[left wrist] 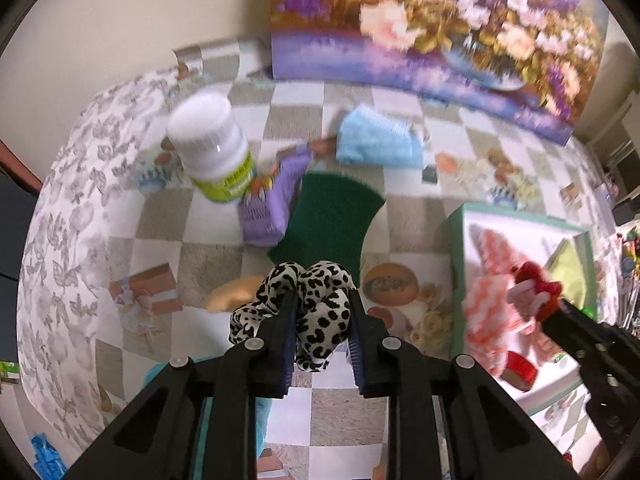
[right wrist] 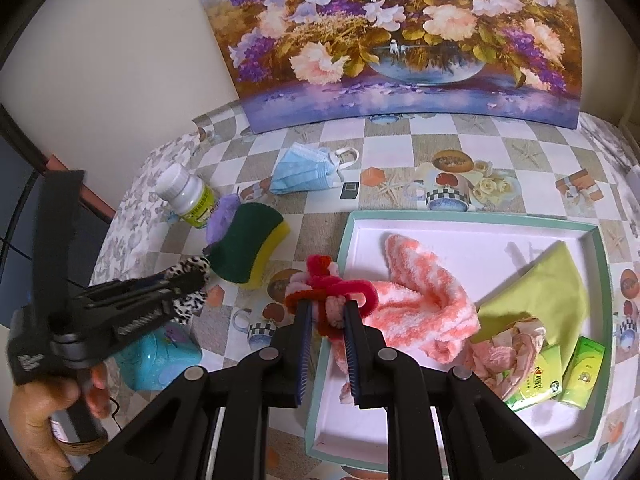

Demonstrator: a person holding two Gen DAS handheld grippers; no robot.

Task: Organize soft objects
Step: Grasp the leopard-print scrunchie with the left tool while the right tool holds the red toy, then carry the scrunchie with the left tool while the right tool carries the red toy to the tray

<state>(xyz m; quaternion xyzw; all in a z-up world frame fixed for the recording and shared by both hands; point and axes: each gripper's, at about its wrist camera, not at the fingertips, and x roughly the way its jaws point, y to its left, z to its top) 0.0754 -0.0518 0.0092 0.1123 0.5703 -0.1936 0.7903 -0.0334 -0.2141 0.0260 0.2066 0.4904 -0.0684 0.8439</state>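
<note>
Left tongs (left wrist: 322, 300) pinch leopard scrunchie (left wrist: 308, 312), loop hanging lengthwise.

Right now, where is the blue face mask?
In the right wrist view the blue face mask lies on the checkered tablecloth at upper centre-left, just before the flower painting, right of the white pill bottle.

The scrunchie (left wrist: 316, 312) is white with black leopard spots. The bundle of fuzzy pipe-cleaner (right wrist: 332, 292) is red, orange and pale pink. The tabletop (right wrist: 400, 148) cloth is grey-and-white checked with printed cups and roses. The tray (right wrist: 460, 248) is white inside with a mint-green rim, holding a coral-and-white fluffy sock (right wrist: 416, 304) and a lime-green cloth (right wrist: 536, 300). The sponge (right wrist: 248, 252) is dark green over yellow; the face mask (right wrist: 304, 172) is light blue.
</note>
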